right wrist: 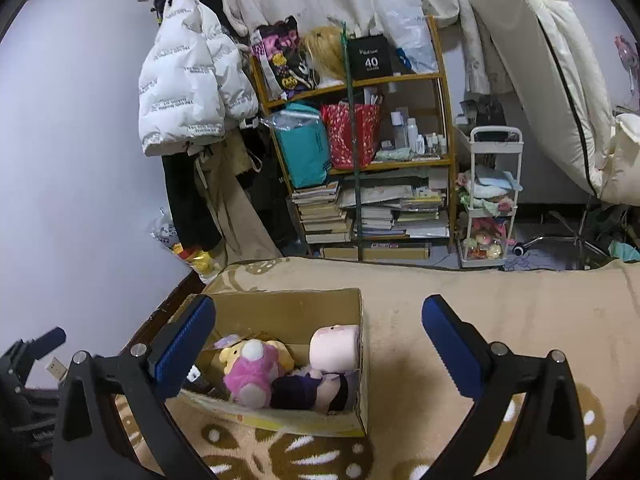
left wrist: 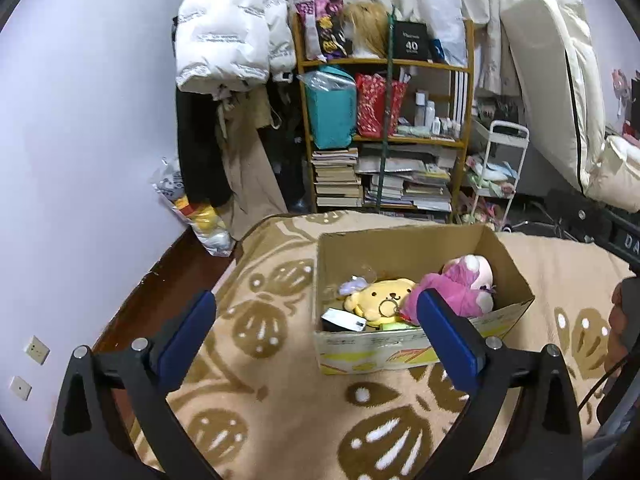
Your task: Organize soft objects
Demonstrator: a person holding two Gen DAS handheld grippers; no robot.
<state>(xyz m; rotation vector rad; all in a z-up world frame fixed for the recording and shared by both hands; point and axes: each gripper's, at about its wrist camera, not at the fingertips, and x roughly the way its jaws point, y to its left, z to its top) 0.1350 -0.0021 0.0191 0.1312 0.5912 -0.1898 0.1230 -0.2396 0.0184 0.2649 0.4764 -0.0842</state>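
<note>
Both the left gripper (left wrist: 316,334) and right gripper (right wrist: 319,342) hang wide-jawed and empty above the patterned blanket (left wrist: 280,420), apparently because the pink plush (left wrist: 460,284) and yellow plush (left wrist: 380,294) already sit inside the cardboard box (left wrist: 400,354).

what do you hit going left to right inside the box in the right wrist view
yellow plush → pink plush → dark purple plush → pale pink roll-shaped plush, against the right wall of the cardboard box. Both grippers, left gripper and right gripper, are open and empty.
</note>
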